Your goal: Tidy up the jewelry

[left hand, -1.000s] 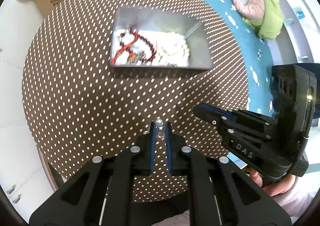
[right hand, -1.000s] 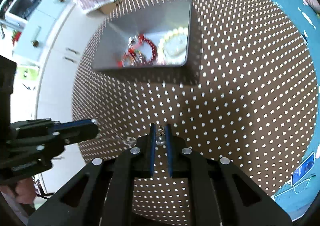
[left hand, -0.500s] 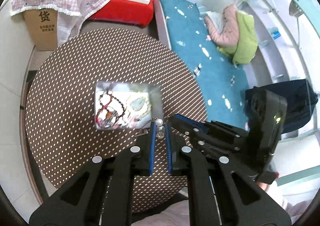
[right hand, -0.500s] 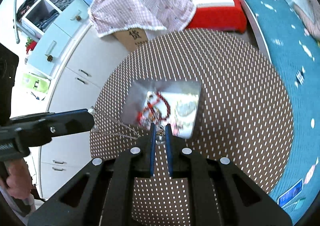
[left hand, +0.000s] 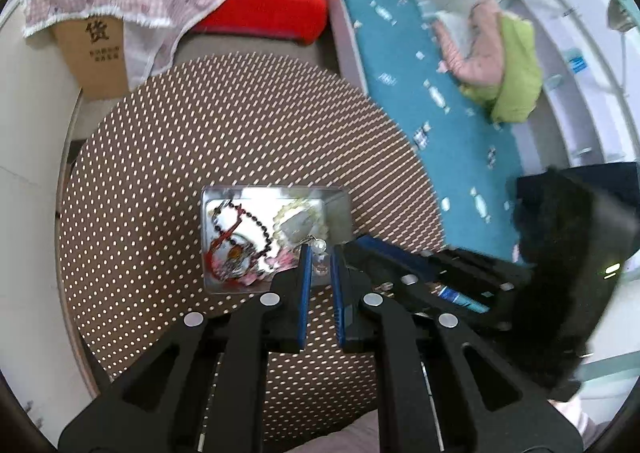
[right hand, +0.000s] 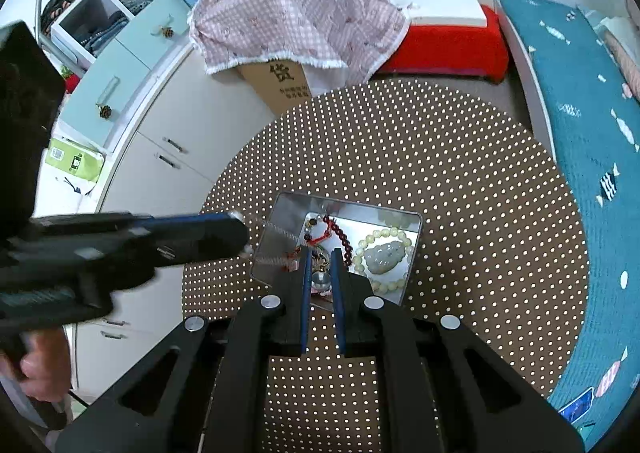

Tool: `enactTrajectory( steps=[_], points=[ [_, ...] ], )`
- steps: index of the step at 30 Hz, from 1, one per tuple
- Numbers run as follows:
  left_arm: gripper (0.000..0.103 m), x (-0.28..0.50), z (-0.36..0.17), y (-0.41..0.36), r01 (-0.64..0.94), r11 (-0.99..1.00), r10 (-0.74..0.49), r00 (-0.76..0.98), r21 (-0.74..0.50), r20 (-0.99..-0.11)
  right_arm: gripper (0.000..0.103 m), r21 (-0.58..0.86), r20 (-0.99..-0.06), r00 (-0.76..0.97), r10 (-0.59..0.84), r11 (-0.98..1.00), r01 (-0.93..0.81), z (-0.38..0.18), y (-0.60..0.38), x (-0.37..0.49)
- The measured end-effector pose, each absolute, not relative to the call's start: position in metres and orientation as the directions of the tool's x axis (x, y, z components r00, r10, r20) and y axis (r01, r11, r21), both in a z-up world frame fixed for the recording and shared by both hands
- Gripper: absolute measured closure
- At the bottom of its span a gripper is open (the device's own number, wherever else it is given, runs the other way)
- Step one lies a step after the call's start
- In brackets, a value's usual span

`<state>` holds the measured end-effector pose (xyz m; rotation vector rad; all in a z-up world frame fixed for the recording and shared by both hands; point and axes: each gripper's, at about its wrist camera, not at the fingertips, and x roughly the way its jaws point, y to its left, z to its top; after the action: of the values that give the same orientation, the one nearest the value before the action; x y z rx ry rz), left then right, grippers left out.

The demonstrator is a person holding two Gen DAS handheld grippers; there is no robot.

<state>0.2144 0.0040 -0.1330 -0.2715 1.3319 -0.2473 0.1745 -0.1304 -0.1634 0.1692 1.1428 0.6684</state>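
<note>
Necklace chain (right hand: 276, 231) is held stretched above the metal tin (right hand: 414, 231), one beaded end clamped in the left gripper (left hand: 319, 259), the other, apparently a small pendant, in the right gripper (right hand: 321, 269). Lowering into the tin is in hand; both grips must then be released.

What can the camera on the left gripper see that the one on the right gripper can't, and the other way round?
Only the left wrist view shows the pink and green clothes lying on the teal mat.

Only the right wrist view shows the open shelves with folded clothes, the white cabinets, and the hand gripping the left tool.

Both show the metal tin of jewelry on the dotted round table, the cardboard box, and a thin chain pinched between left gripper and right gripper.
</note>
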Motion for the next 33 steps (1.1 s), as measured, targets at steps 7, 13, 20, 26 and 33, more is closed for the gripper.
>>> enactTrajectory(
  steps=[7,13,20,26,33],
  points=[
    [0.064,0.213,-0.154,0.017,-0.016,0.953,-0.295,0.192,-0.303,-0.936,0.083,0.46,-0.787,0.244,0.566,0.803,-0.379,-0.16,-0.137,0.184],
    [0.054,0.211,-0.144,0.023,-0.016,0.962,-0.265,0.209,-0.274,-0.942,0.067,0.45,-0.787,0.269,0.555,0.815,-0.366,-0.152,-0.139,0.182],
    [0.025,0.197,-0.126,0.03,-0.027,0.979,-0.187,0.248,-0.2,-0.951,0.04,0.448,-0.772,0.336,0.54,0.837,-0.316,-0.137,-0.157,0.17],
    [0.013,0.176,-0.1,0.025,0.007,0.988,-0.15,0.297,-0.155,-0.943,0.017,0.436,-0.732,0.422,0.536,0.843,-0.315,-0.102,-0.167,0.148],
    [0.01,0.146,-0.047,0.019,0.029,0.996,-0.087,0.423,-0.082,-0.902,0.008,0.37,-0.691,0.533,0.488,0.872,-0.319,-0.058,-0.172,0.117]
  ],
)
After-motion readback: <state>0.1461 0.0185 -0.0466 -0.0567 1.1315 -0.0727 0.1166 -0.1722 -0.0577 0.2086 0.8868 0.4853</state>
